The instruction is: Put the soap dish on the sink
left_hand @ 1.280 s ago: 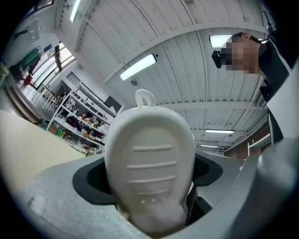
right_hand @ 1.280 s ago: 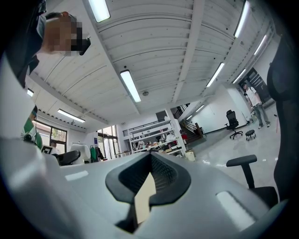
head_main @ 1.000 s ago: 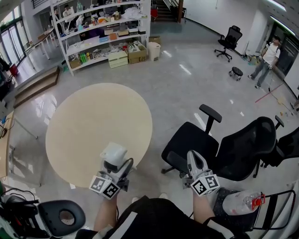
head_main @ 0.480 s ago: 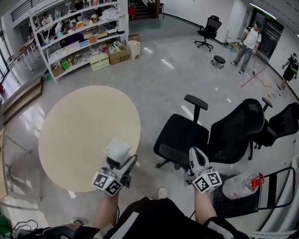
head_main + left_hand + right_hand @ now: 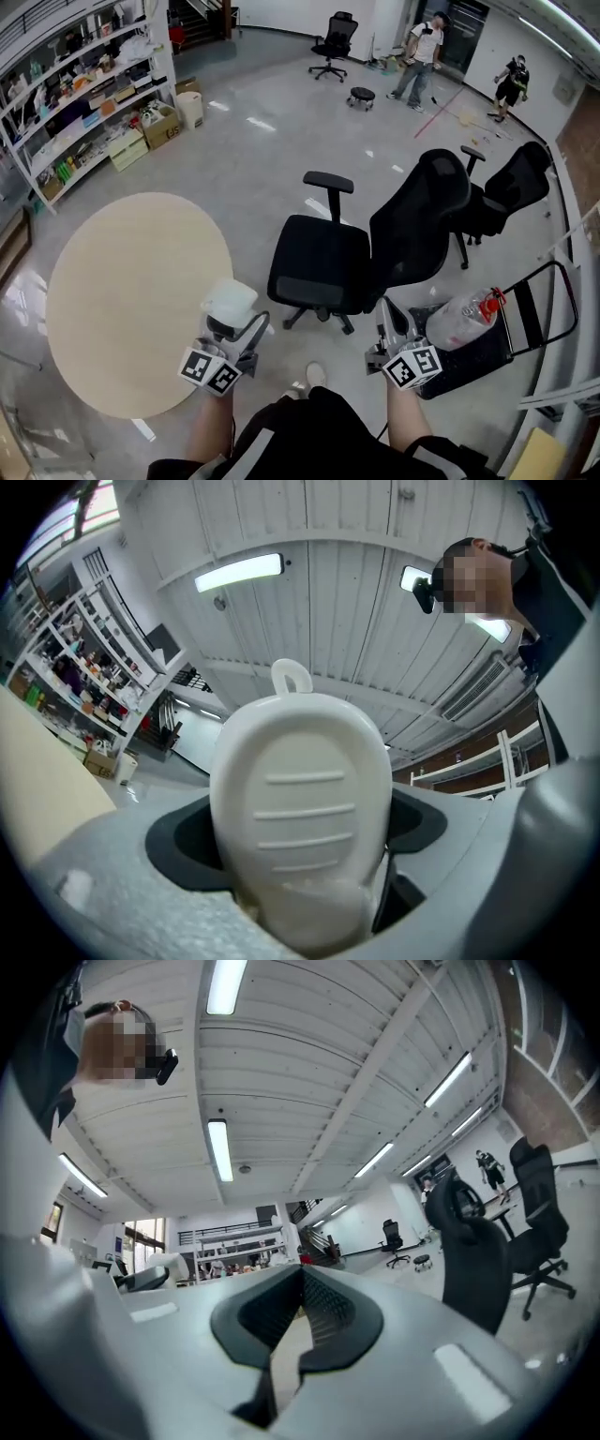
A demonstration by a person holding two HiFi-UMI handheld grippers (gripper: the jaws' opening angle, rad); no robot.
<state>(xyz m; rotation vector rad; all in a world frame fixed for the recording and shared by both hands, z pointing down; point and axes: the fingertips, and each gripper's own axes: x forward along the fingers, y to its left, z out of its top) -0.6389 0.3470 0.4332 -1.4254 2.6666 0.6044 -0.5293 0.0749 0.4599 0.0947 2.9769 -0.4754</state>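
A white soap dish [image 5: 228,303] with ribbed underside is held up by my left gripper [image 5: 231,324], which is shut on it, at the lower left of the head view. In the left gripper view the soap dish [image 5: 300,799] fills the space between the jaws of that gripper [image 5: 302,860] and points toward the ceiling. My right gripper [image 5: 390,322] sits at the lower right, over the floor beside a black chair; in its own view the right gripper [image 5: 298,1290] is shut with nothing in it. No sink shows in any view.
A round beige table [image 5: 112,281] stands to the left. Black office chairs [image 5: 375,248] are just ahead on the right. A black cart [image 5: 506,328] carries a large water bottle [image 5: 459,322]. Shelving [image 5: 70,89] lines the far left; people [image 5: 424,42] stand far off.
The head view has swung rightward: the table slid left in the frame and the chairs and cart moved toward the middle. Both grippers keep their pose; the soap dish stays held.
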